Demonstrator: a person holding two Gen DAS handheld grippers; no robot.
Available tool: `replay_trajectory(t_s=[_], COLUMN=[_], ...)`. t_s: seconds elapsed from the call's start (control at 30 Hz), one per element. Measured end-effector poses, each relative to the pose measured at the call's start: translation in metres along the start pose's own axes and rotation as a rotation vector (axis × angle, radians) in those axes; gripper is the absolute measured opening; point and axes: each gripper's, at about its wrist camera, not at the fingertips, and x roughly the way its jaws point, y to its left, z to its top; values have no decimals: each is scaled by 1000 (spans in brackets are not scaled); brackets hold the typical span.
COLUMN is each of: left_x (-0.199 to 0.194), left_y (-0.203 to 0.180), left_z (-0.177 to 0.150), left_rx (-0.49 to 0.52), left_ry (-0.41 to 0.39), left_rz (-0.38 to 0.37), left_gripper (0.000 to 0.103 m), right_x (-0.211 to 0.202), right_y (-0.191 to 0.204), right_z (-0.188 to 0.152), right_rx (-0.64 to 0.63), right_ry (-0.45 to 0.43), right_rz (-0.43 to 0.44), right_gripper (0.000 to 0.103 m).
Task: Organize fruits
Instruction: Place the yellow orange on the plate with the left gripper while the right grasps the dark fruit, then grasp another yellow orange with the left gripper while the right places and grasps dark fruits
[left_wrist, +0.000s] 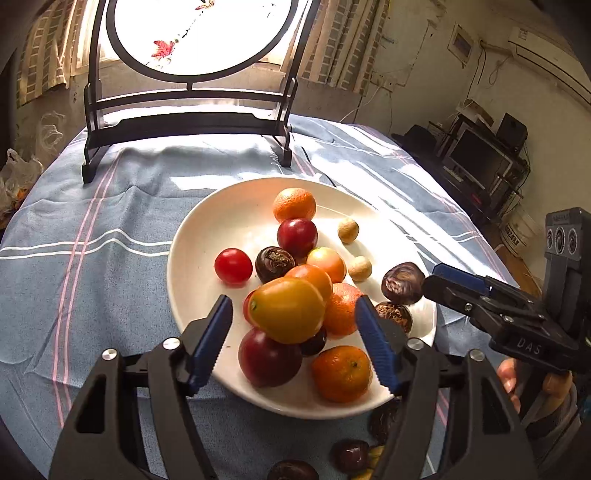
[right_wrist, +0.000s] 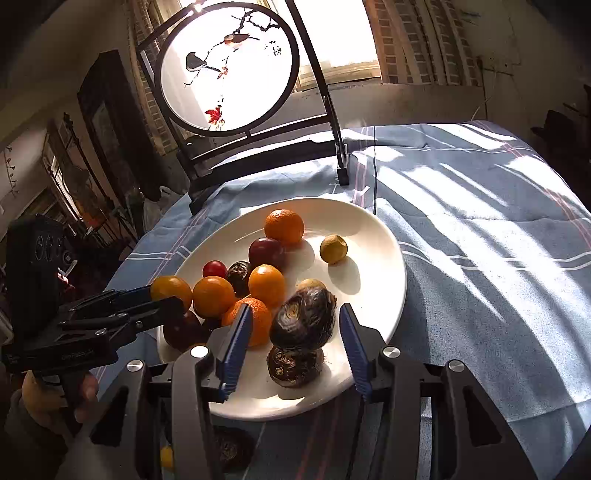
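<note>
**Fruit heaped on a white plate, both tools open above it**

Fruit fills the near half of a wide, shallow white ceramic plate (left_wrist: 192, 258) that sits on a surface covered with a blue striped cloth (left_wrist: 110, 221). On the plate lie small round orange mandarins (left_wrist: 294, 204), dark red plums (left_wrist: 297, 236), a small red cherry tomato (left_wrist: 233, 266), two pale tan round longans (left_wrist: 348, 230) and dark brown wrinkled water chestnuts (left_wrist: 274, 264).

The left tool (left_wrist: 293, 328) has its blue-padded fingers spread wide on either side of a yellow-orange oval tomato (left_wrist: 287, 310); the pads stand clear of it, so nothing is gripped. The tomato sits atop the pile.

The right tool (right_wrist: 295, 345) is likewise parted, its pads flanking a large dark brown water chestnut (right_wrist: 303, 319) without touching it; that chestnut is perched on a second one (right_wrist: 293, 367) at the plate's near rim.

More dark fruits (left_wrist: 349, 454) lie on the cloth just off the plate's near edge. Behind the plate stands a round painted screen in a dark wooden frame (right_wrist: 229, 66).
</note>
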Motion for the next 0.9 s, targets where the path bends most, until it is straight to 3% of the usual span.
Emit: replay_trajectory(t_s=[0.17, 0.3, 0.43, 0.57, 0.7, 0.73, 0.77, 0.83, 0.9], left_x=[-34, -66, -89, -93, -81, -78, -74, -76, -79], left_y=[-11, -32, -50, -59, -59, -58, -58, -59, -59], left_z=[-23, -70, -122, -162, -178, -179, -181, -182, -182], left_rx=[30, 132, 216, 244, 239, 231, 229, 241, 227], left_ry=[-29, 1, 40, 73, 97, 106, 116, 94, 84], left_rz=[-16, -14, -12, -21, 5, 1, 3, 7, -2], left_gripper=[70, 70, 77, 77, 76, 69, 52, 38, 37], right_x=[-30, -57, -73, -78, -75, -74, -74, -74, -72], right_y=[5, 11, 15, 13, 8, 6, 4, 3, 6], right_z=[-18, -53, -87, -103, -104, -104, -104, -105, -106], right_rx=[-21, -45, -39, -13, 19, 30, 39, 46, 33], right_ry=[-18, -1, 10, 22, 43, 46, 47, 46, 56], right_rz=[-4, -2, 13, 48, 58, 60, 67, 67, 70], right_gripper=[55, 55, 55, 55, 55, 55, 55, 55, 55])
